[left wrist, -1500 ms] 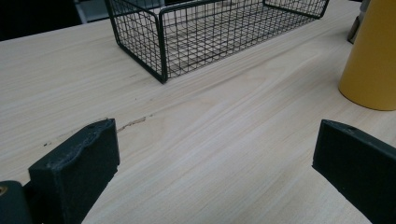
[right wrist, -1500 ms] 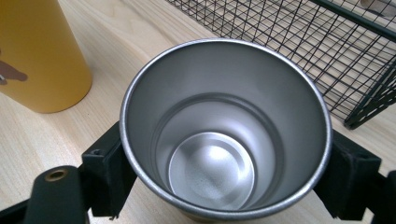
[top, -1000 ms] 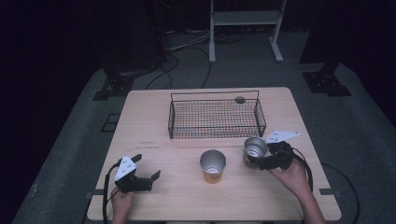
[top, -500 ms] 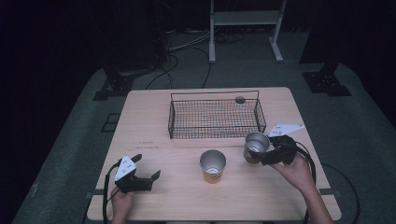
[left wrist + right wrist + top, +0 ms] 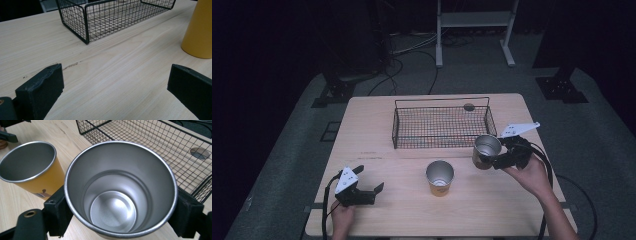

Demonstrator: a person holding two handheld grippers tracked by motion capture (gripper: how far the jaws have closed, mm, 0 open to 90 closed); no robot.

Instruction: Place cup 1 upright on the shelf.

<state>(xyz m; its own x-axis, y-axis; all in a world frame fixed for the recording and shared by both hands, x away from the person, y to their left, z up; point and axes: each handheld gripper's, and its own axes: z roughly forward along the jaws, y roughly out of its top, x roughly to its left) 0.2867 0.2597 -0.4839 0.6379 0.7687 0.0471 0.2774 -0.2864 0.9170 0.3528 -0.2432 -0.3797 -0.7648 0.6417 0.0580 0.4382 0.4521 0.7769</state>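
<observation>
Gripping a steel cup (image 5: 120,192) on both sides of its wall, the right gripper (image 5: 507,155) holds it tilted off the table (image 5: 377,135), just beside the wire basket (image 5: 439,125), which lies ahead. Left gripper (image 5: 362,187), jaws apart, rests farther off. Yellow cup (image 5: 440,177) stands between; its small printed mark is unreadable.
</observation>
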